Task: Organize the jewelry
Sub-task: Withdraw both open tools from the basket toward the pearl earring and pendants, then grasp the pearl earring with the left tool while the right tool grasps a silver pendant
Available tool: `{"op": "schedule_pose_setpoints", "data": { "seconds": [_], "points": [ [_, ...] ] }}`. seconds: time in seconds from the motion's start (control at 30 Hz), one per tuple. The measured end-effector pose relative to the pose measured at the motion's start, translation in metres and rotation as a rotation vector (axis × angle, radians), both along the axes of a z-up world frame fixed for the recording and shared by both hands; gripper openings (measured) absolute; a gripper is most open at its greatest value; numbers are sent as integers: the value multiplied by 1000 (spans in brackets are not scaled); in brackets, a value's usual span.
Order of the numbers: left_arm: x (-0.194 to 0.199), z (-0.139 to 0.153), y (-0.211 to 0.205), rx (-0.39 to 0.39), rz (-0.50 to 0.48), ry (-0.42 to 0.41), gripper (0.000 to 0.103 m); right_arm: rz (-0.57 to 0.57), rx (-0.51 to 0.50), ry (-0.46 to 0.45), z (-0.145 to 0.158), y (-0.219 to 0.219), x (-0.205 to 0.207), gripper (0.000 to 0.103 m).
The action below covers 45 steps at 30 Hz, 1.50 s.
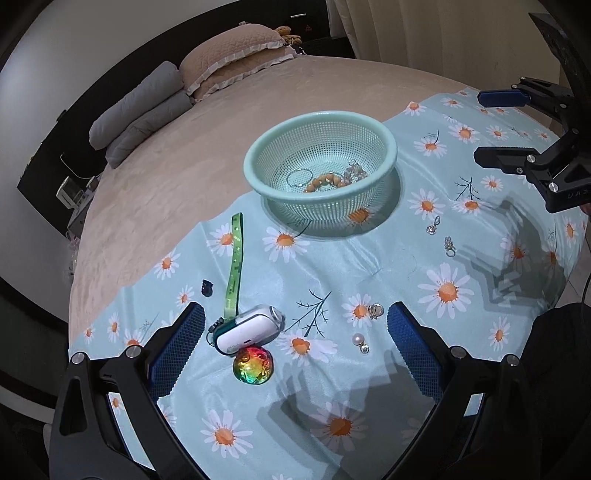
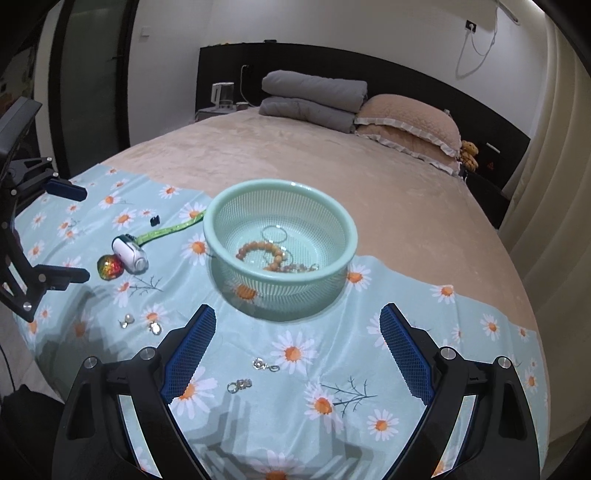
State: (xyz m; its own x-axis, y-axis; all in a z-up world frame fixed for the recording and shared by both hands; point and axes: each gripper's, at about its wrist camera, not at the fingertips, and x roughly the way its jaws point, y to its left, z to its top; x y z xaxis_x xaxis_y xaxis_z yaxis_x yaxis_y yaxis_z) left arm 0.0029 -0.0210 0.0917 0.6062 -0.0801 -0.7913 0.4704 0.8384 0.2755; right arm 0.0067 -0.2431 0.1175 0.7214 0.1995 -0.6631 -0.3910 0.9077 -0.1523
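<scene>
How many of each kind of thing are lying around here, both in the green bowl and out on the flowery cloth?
Jewelry in the basket: 3 (bead bracelet, thin bangle, silver chain piece)
Small jewelry pieces on the cloth: 4 ()
White case: 1
Iridescent ball: 1
Green strap: 1
Black clip: 1
Total: 11

You are looking across a bed (image 2: 295, 162) covered in a beige plush blanket. At its head, against a long black headboard (image 2: 406, 77), lie two folded grey quilts (image 2: 314, 99) and, beside them, two stacked beige pillows (image 2: 410, 118) with frilled edges. A small brown teddy bear (image 2: 469, 151) sits just past the pillows. Cream curtains (image 2: 546, 184) hang along the bed's side nearest the bear. Above the headboard the wall (image 2: 332, 22) is white, with a socket (image 2: 470, 26) and a dangling cable.
</scene>
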Motion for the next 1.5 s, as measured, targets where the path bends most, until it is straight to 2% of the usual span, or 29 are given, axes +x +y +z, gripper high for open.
{"op": "schedule_pose_setpoints", "data": {
  "seconds": [0.17, 0.43, 0.6, 0.67, 0.83, 0.9, 1.03, 1.13, 1.17, 1.2, 1.23, 1.3, 1.37, 1.5],
  "points": [
    [3, -24, 3, -23, -6, 49, 97, 15, -21, 30, -29, 2, 3, 86],
    [-6, -68, -9, 0, -59, 100, 97, 109, -27, 81, -87, 14, -5, 86],
    [0, -86, -10, -27, -26, 95, 97, 122, -44, 52, -112, 21, -15, 86],
    [3, -92, -9, -54, -18, 108, 96, 120, -11, 64, -119, 20, -14, 85],
    [4, -103, -5, -102, 15, 91, 86, 93, 71, 95, -128, 15, -7, 84],
    [3, -107, -3, -122, 32, 98, 77, 108, 102, 113, -131, 14, -6, 76],
    [0, -110, 2, -184, 52, 100, 70, 131, 174, 146, -136, 11, -4, 63],
    [0, -109, 2, -208, 51, 117, 64, 136, 214, 153, -134, 11, -4, 45],
    [1, -109, 3, -213, 54, 125, 63, 137, 219, 161, -135, 11, -3, 44],
    [2, -108, 3, -217, 57, 129, 58, 138, 223, 166, -135, 11, -3, 43],
    [3, -107, 3, -224, 59, 134, 55, 141, 236, 172, -135, 11, -2, 36],
    [4, -107, 2, -235, 54, 152, 48, 139, 254, 183, -135, 9, -1, 31],
    [3, -107, 1, -246, 38, 163, 39, 148, 268, 190, -136, 8, -2, 20],
    [0, -107, 2, -257, 14, 185, 23, 154, 289, 198, -136, 5, -3, 15]
  ]
}}
